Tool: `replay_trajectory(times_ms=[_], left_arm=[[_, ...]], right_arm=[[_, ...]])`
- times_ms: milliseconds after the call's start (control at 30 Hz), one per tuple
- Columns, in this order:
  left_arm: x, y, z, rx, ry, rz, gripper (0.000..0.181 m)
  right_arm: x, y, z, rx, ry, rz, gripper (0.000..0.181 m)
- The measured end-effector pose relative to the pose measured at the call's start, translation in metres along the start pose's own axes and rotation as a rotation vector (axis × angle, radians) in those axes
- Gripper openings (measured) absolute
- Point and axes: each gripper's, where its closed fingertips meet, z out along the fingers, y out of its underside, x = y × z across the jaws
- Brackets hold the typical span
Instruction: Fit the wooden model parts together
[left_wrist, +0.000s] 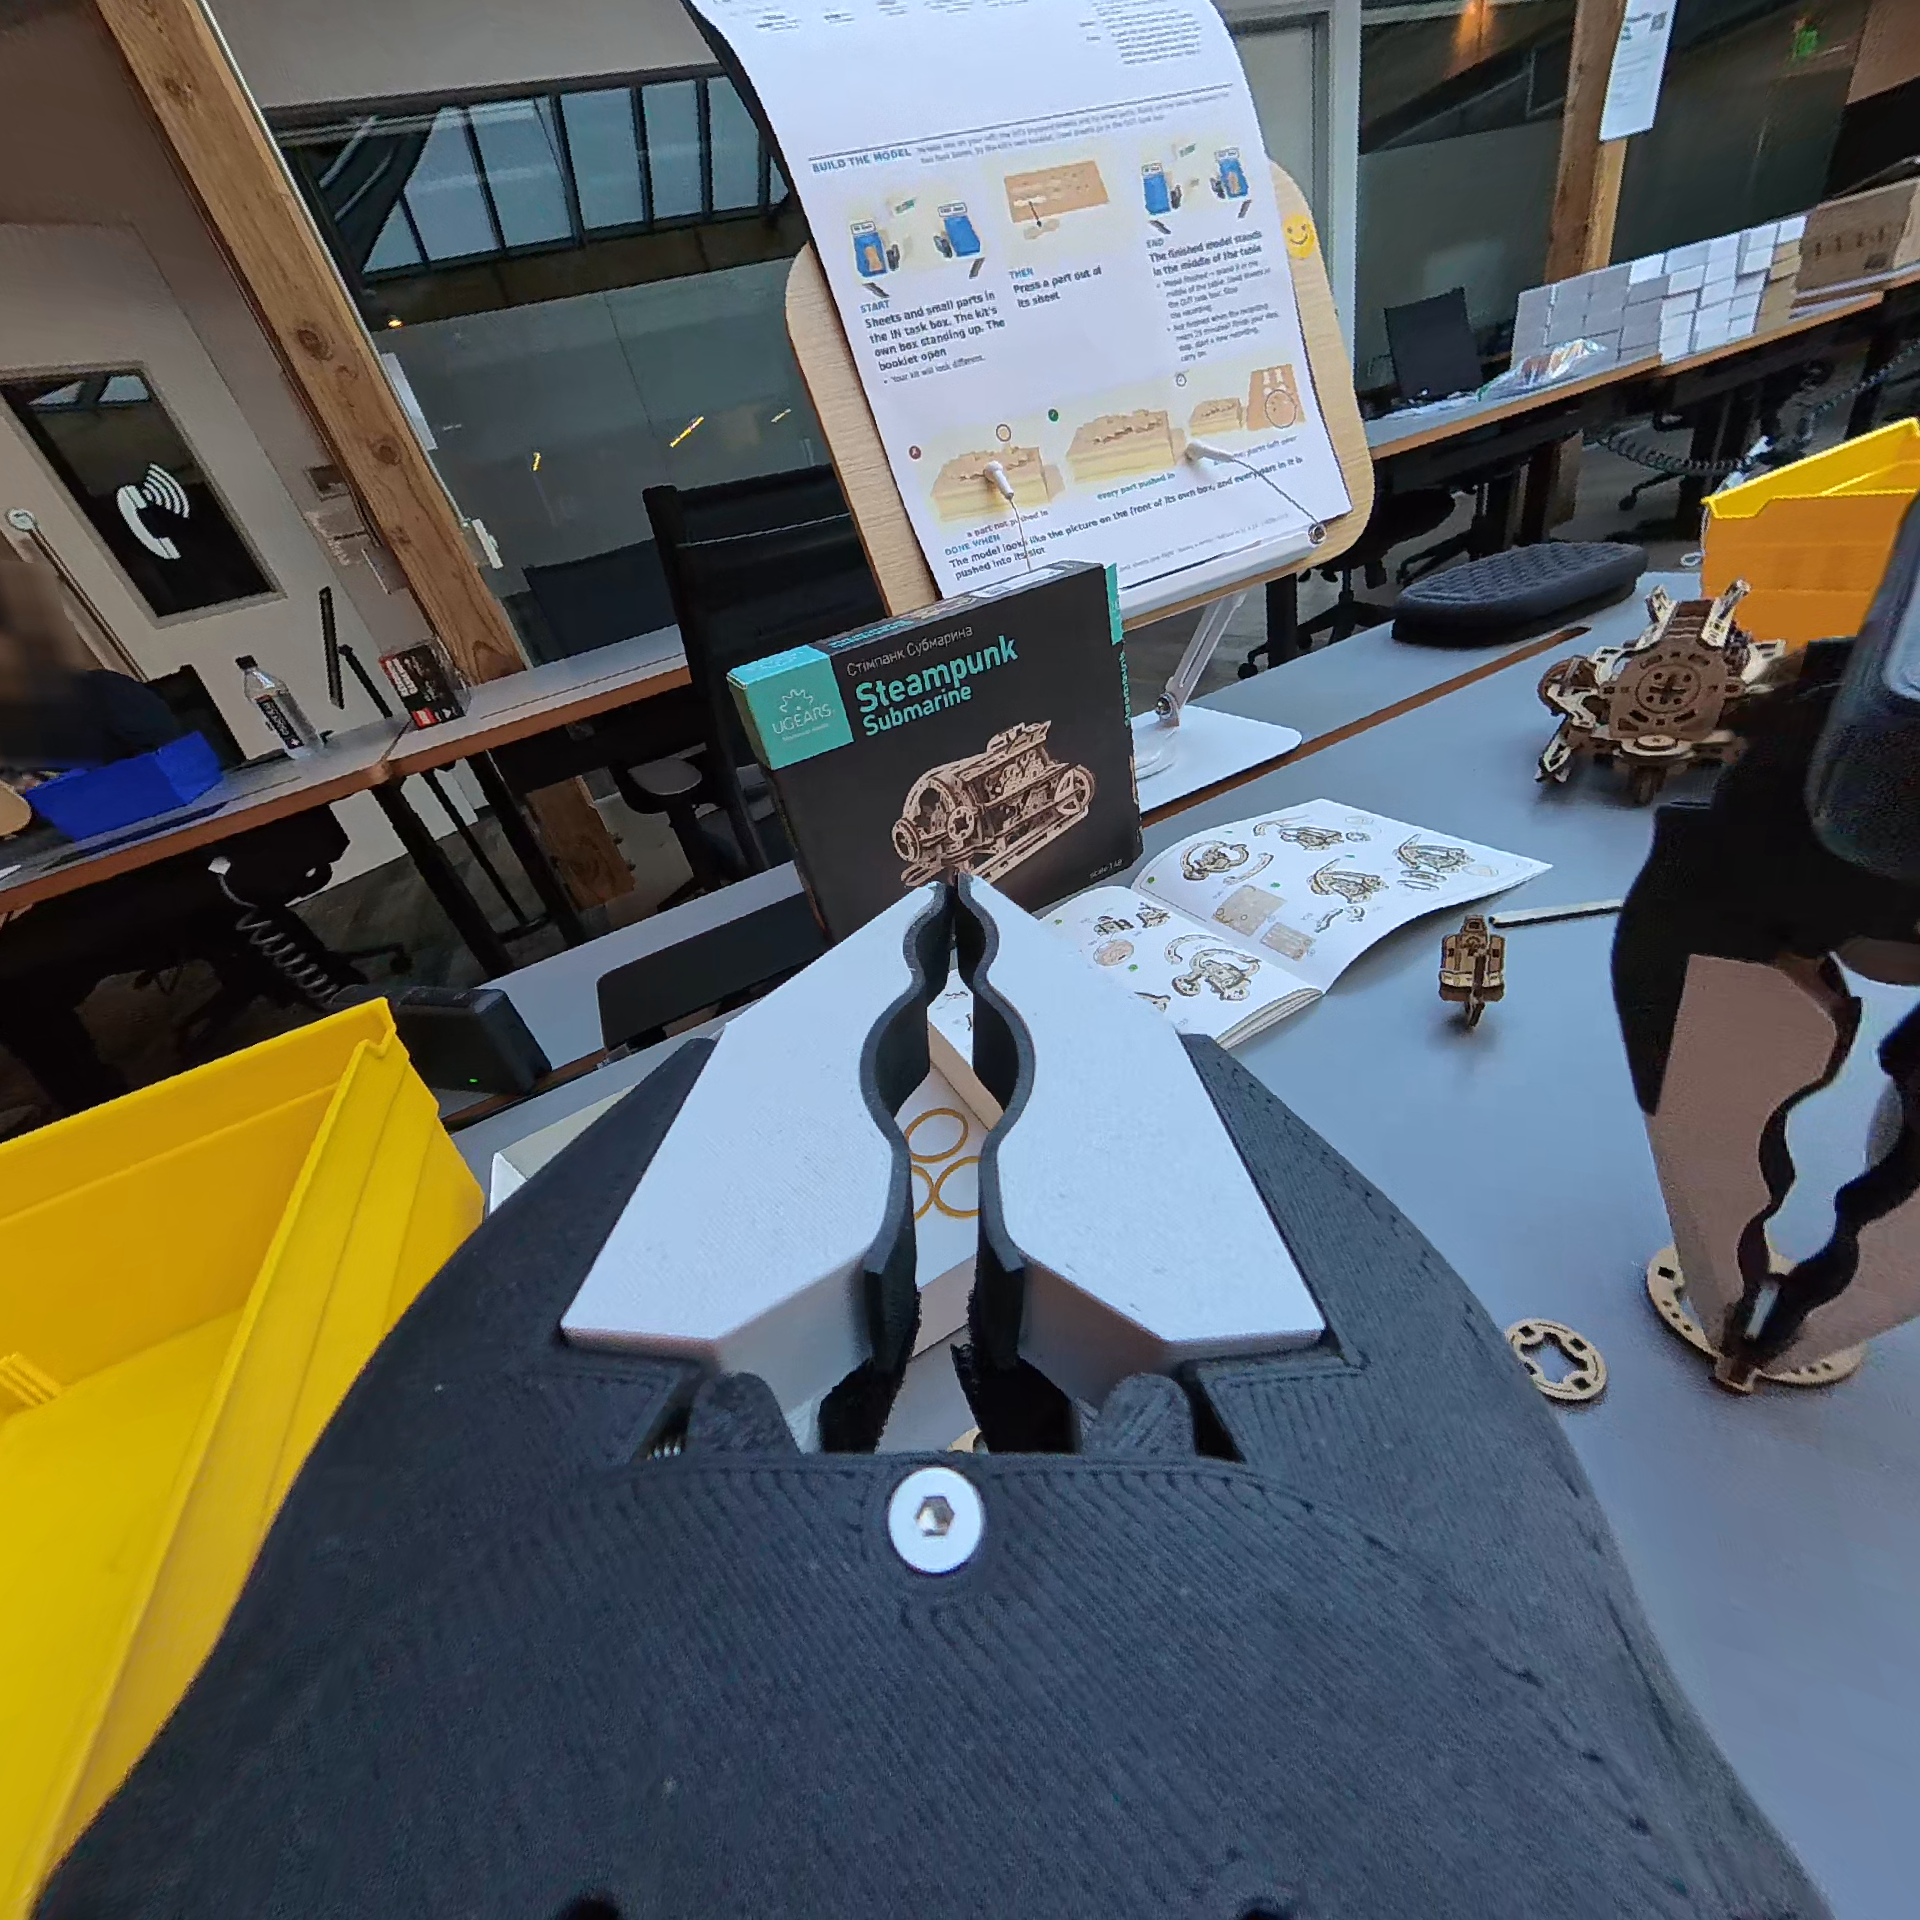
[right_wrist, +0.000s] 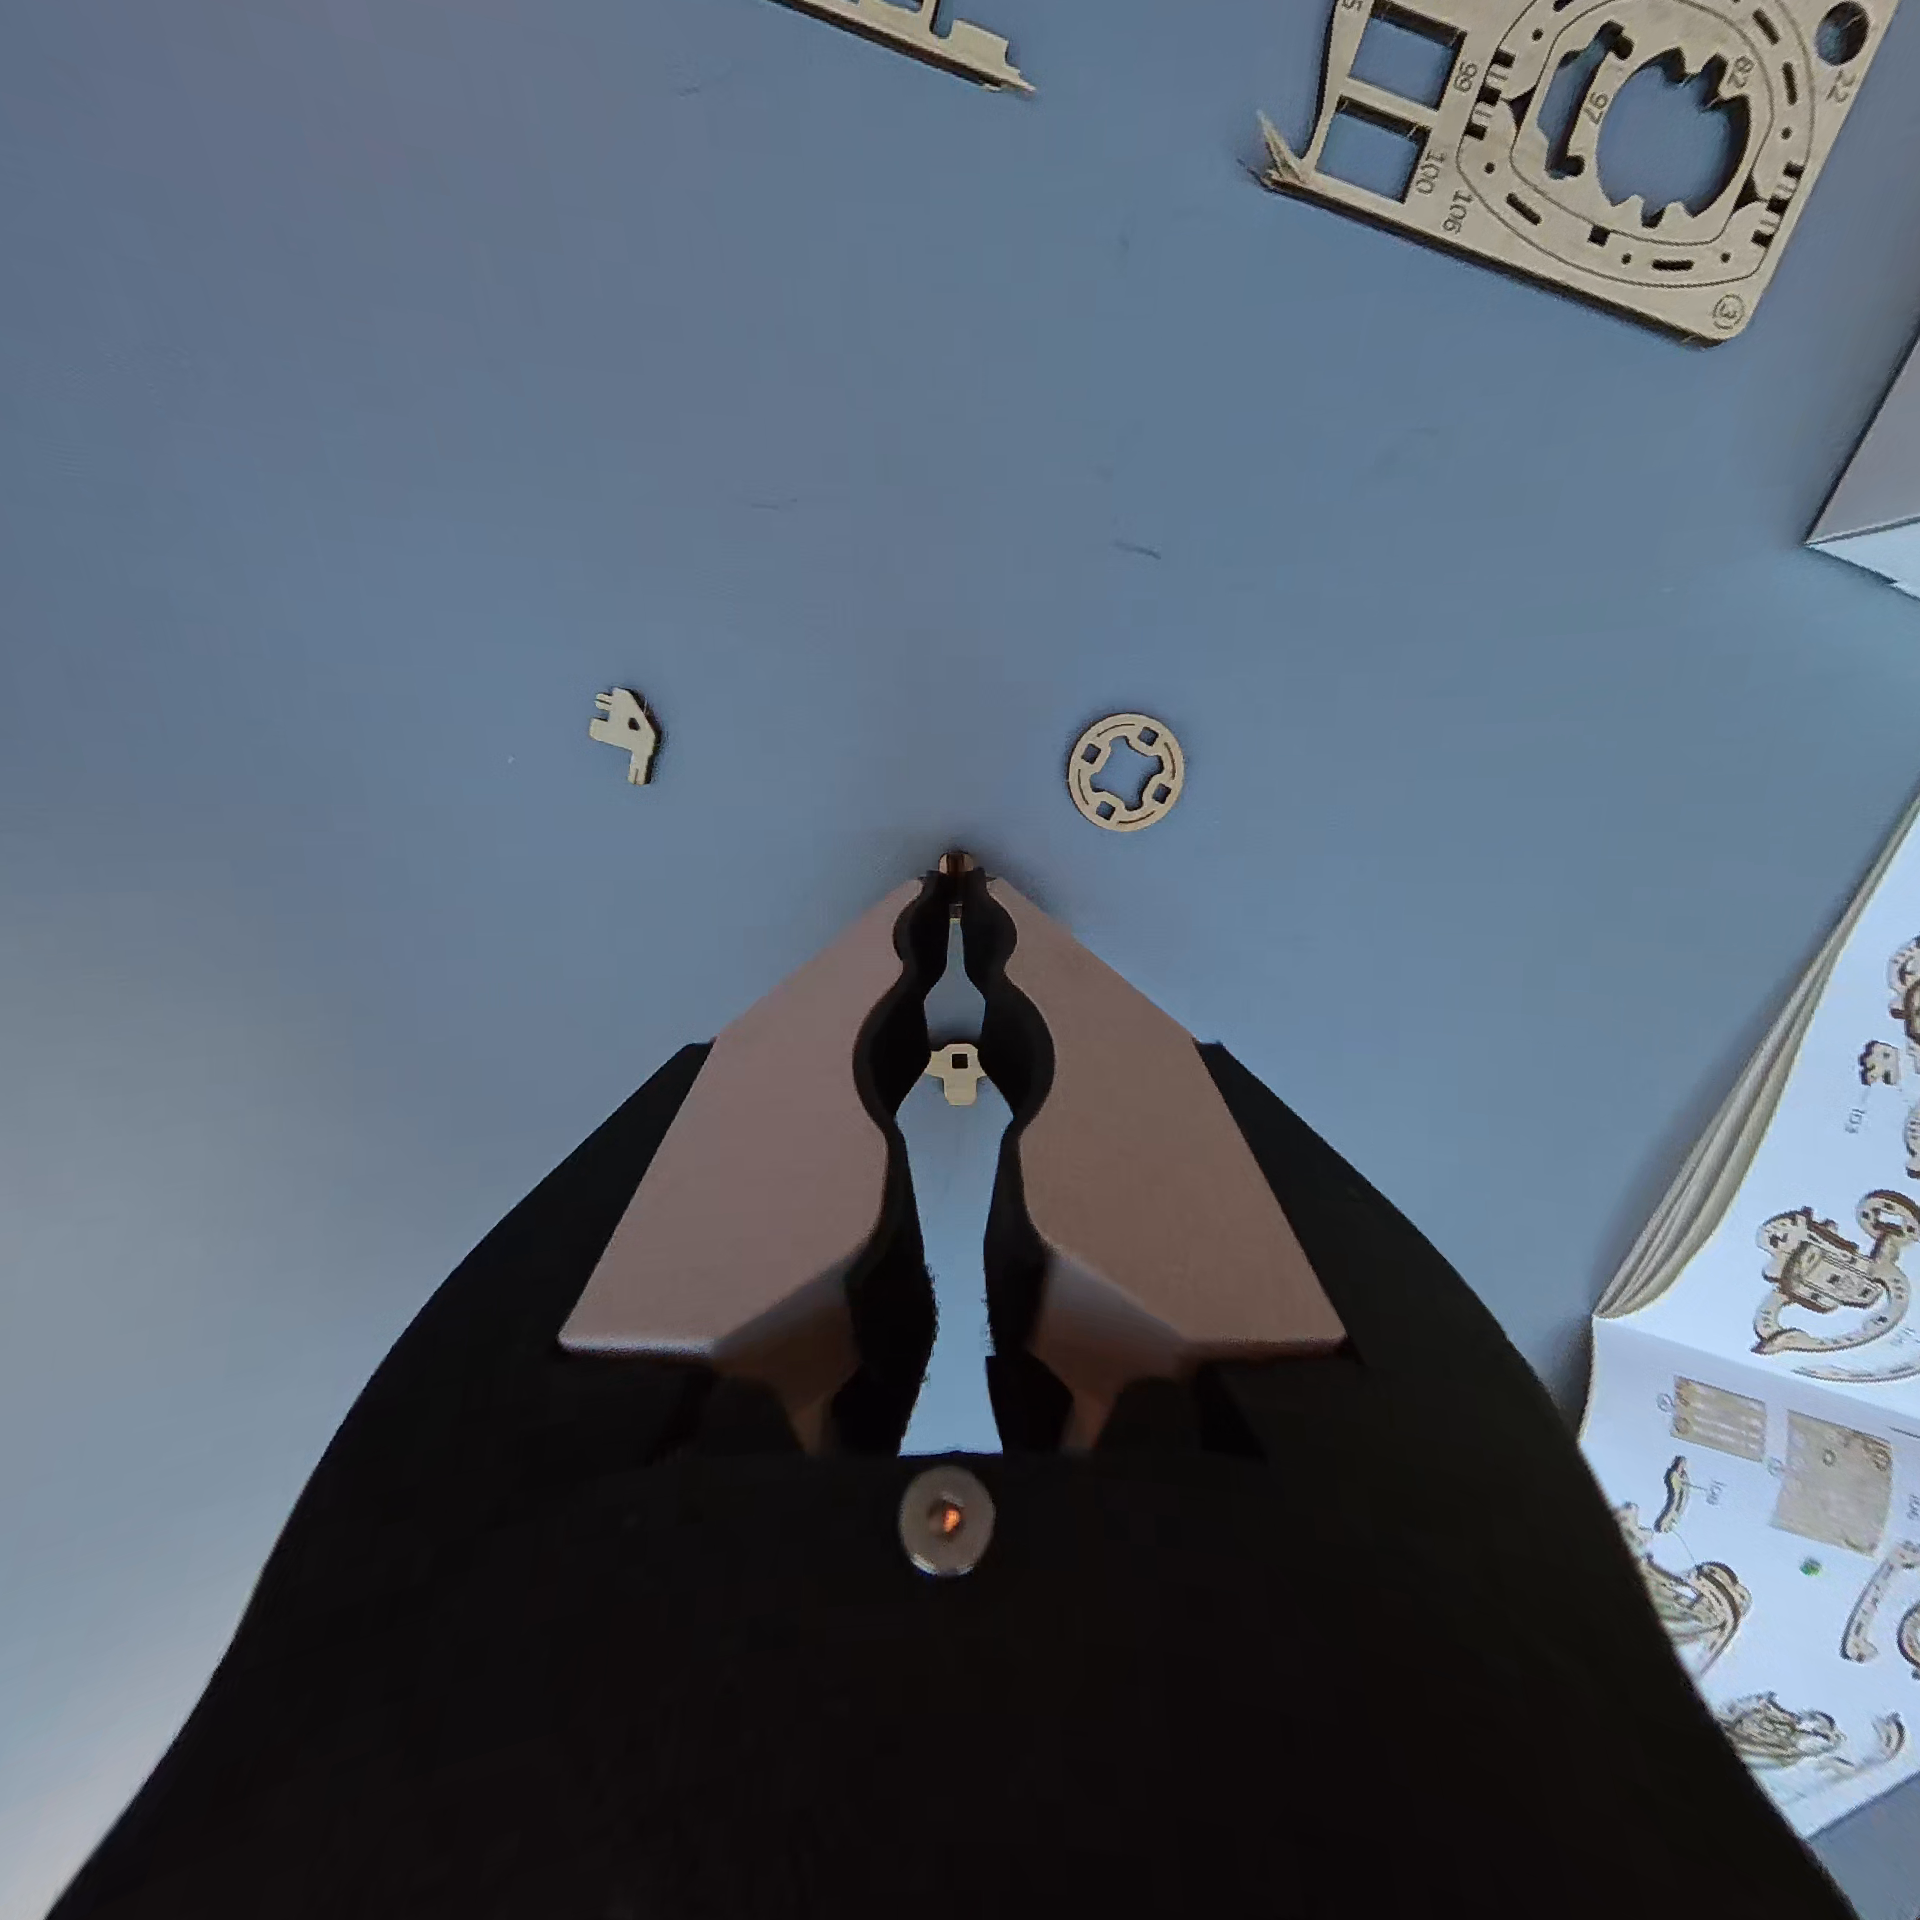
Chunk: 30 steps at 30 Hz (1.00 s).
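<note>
The right gripper (right_wrist: 954, 878) points straight down at the grey table (right_wrist: 416, 468), its 2 tips pinched together on a small wooden peg (right_wrist: 954, 863) that touches the tabletop. Seen from the left wrist view, this same gripper (left_wrist: 1737, 1340) stands with its tips over a round wooden disc (left_wrist: 1673, 1299) lying flat on the table. Between its fingers, farther back, a small flat wooden piece with a square hole (right_wrist: 958, 1072) lies on the table. A toothed wooden ring (right_wrist: 1125, 770) lies just right of the tips, and a small hooked wooden piece (right_wrist: 627, 734) lies well to the left. Farther out, a punched wooden sheet (right_wrist: 1579, 156) sits near the upper right corner of that view, another sheet's edge (right_wrist: 925, 36) shows at the top, and an open booklet (right_wrist: 1766, 1403) runs down the right side. The left gripper (left_wrist: 956, 885) is held above the table with its tips closed and touching, gripping nothing that can be seen. Through the gap between its fingers, thin yellow rings (left_wrist: 940, 1164) show on a pale surface below. Beyond its tips stands a dark kit box (left_wrist: 945, 748), upright, with the booklet (left_wrist: 1288, 904) open beside it. A small wooden sub-assembly (left_wrist: 1470, 961) stands right of the booklet, and a larger half-built wooden model (left_wrist: 1652, 707) sits farther back. A yellow bin (left_wrist: 187, 1247) is at the left, a 2nd yellow bin (left_wrist: 1818, 540) at the far right, and an instruction sheet on a stand (left_wrist: 1060, 291) rises behind the box.
</note>
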Motion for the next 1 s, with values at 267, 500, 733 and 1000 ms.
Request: replay_trajectory(times_ms=[267, 500, 733, 1000], left_arm=[[-0.005, -0.002, -0.002, 0.014, -0.003, -0.033, 0.000], [-0.003, -0.004, -0.003, 0.015, 0.001, -0.022, 0.000], [-0.004, -0.002, -0.002, 0.007, 0.000, -0.024, 0.000], [-0.007, -0.002, -0.002, 0.009, -0.004, -0.031, 0.000]], right_arm=[[-0.001, 0.000, 0.000, 0.021, 0.136, -0.070, 0.002], [0.000, 0.002, 0.000, 0.030, 0.182, -0.019, 0.003], [-0.006, 0.011, -0.008, -0.130, 0.114, -0.033, 0.017], [-0.006, 0.005, -0.002, -0.128, 0.071, -0.048, 0.002]])
